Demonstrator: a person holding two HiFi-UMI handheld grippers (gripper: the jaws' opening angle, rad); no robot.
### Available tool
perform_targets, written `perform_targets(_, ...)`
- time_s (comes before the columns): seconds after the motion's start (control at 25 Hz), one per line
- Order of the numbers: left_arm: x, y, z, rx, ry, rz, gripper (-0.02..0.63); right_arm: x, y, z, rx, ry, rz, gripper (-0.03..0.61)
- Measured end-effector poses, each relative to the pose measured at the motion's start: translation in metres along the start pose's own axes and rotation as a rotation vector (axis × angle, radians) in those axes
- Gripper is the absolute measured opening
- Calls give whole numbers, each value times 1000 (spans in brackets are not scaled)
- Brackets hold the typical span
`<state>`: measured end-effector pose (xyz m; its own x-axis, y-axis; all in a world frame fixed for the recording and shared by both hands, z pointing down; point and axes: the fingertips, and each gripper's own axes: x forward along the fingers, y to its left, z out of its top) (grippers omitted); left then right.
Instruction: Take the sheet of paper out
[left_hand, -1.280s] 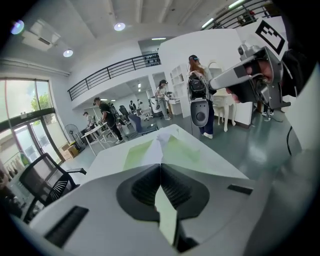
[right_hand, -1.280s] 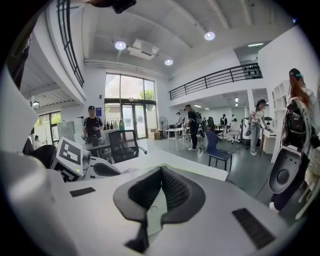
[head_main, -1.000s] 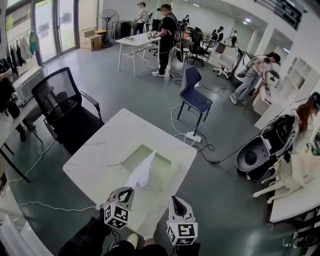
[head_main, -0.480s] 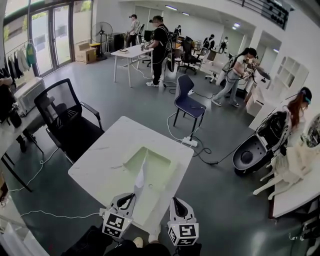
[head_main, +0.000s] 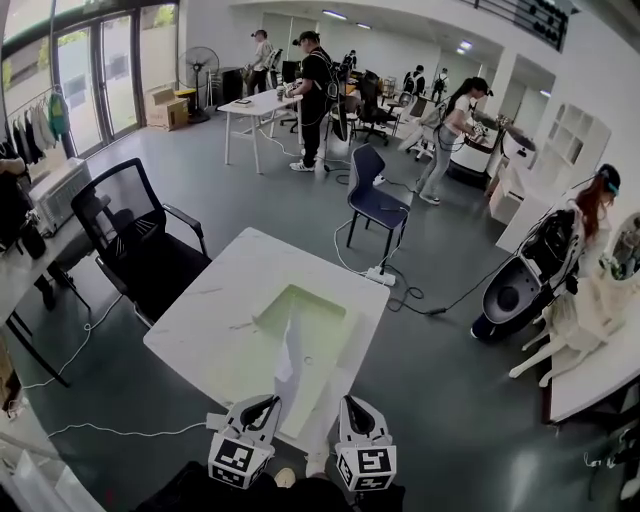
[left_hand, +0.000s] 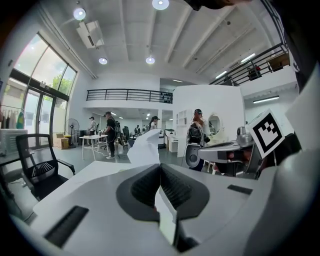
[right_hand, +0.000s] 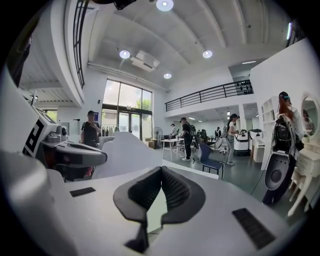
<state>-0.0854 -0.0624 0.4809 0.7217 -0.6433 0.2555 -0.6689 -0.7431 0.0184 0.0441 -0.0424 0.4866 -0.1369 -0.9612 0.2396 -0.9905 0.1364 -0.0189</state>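
Head view: at lower centre, the left tool (head_main: 268, 402) is holding the sheet of paper (head_main: 288, 355) upright, beside a pale green folder (head_main: 300, 308) on the bench (head_main: 210, 310).

Left gripper view: its jaws are clenching the sheet.

Right gripper view: the right tool (right_hand: 160, 169) is keeping its jaws together, and the sheet is showing at centre left.

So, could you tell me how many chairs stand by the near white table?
2: a black chair left of the table, a blue chair beyond it. Others stand farther back, partly hidden.
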Motion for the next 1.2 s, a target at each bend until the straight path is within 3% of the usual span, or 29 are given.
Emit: perform_targets(1.2,7,-12,4,48,-2,12,25,-10,-10,1,-11,3,7,15)
